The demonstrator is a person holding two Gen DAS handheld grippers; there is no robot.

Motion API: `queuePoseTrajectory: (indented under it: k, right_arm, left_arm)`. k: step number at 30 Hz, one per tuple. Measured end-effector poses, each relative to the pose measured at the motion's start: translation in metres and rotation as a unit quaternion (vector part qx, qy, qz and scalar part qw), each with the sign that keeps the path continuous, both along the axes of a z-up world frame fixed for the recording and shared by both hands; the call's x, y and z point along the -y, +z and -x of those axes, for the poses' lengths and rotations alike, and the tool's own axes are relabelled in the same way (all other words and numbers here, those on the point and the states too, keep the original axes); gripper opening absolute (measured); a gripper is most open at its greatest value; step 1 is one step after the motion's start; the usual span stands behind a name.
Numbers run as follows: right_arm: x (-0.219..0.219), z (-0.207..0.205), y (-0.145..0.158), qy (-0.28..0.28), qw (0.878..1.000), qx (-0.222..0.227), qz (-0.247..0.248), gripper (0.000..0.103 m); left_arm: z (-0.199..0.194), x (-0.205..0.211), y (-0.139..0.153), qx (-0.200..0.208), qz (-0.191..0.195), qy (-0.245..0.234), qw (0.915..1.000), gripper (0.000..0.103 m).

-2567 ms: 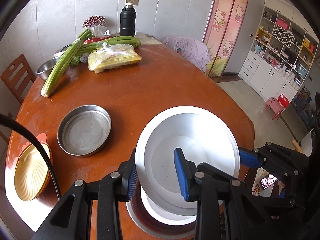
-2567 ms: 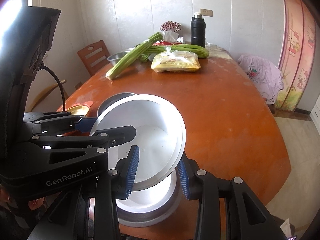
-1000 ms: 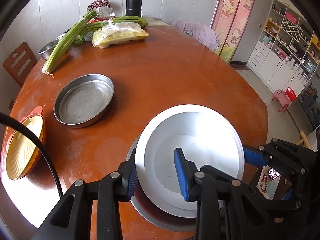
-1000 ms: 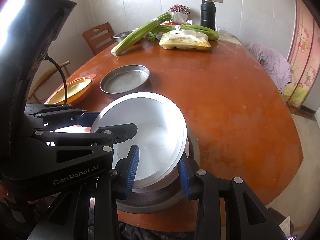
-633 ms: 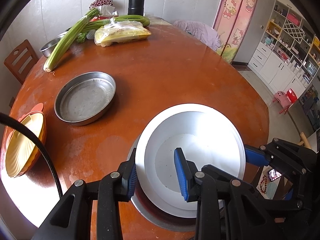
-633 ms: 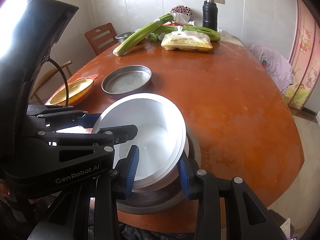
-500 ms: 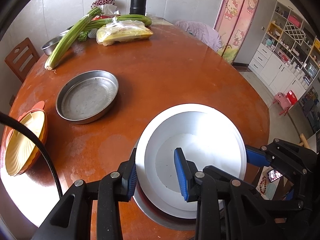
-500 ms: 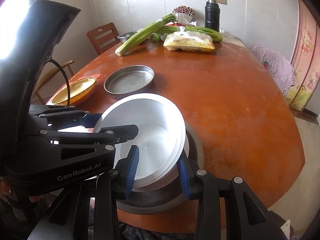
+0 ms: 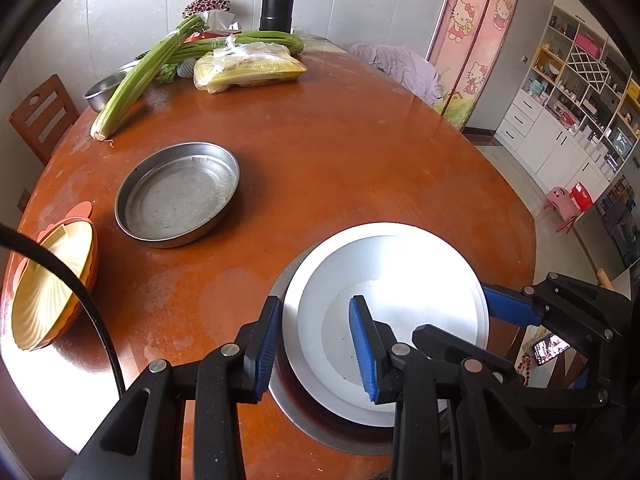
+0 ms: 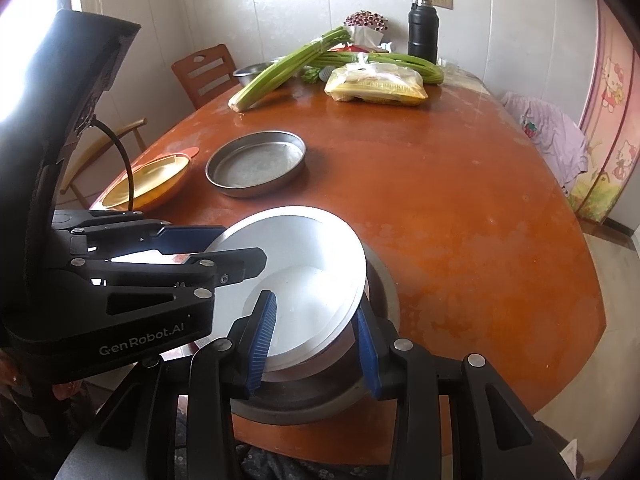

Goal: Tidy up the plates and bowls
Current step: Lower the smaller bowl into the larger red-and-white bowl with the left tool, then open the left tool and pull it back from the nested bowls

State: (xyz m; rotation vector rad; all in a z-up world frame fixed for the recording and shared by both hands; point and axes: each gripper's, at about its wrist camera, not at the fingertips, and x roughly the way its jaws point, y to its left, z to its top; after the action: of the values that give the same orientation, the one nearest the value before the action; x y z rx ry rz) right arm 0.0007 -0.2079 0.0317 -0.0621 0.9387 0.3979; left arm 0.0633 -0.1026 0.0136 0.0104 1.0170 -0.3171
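- At the near edge of the round wooden table [image 9: 360,152], a white plate [image 9: 400,280] sits tilted over a wider grey metal dish [image 10: 376,284] lying flat on the wood.
- From the left wrist view, the left gripper [image 9: 314,344] straddles the plate's near-left rim, one blue pad outside the rim and the other over the plate's well; the fingers [image 9: 362,344] are narrowly spread, and whether they truly pinch the rim is hard to judge from this angle.
- From the right wrist view, the right gripper [image 10: 314,336] straddles the opposite rim in the same way, its blue pads [image 10: 262,332] on either side of the plate's edge at a narrow gap; contact cannot be told for certain.
- The plate's far edge is raised and its near edge dips towards the grey dish below.
- Further in on the table stands an empty steel pan [image 9: 178,194], well apart from the white plate.
- At the left edge lies a yellow shell-shaped dish [image 9: 48,280] nested on an orange plate [image 9: 78,212].
- At the far end rest celery stalks [image 9: 140,76], a yellow bag of food [image 9: 248,68], a steel bowl [image 9: 104,88] and a black flask [image 9: 277,2].
- A wooden chair [image 9: 42,116] stands just beside the table's left side.
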Motion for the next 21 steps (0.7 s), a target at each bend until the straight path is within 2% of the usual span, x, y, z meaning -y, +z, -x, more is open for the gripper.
queuePoseTrajectory:
  k: [6, 21]
  right_arm:
    - [0.001, -0.002, 0.001, -0.005, 1.000, -0.005, -0.004, 0.040]
    - [0.007, -0.006, 0.009, -0.017, 1.000, 0.002, -0.010, 0.040]
  left_arm:
    - [0.001, -0.003, 0.002, 0.004, 0.001, 0.001, 1.0000, 0.035]
    - [0.007, -0.008, 0.013, 0.021, 0.000, 0.002, 0.9998, 0.043]
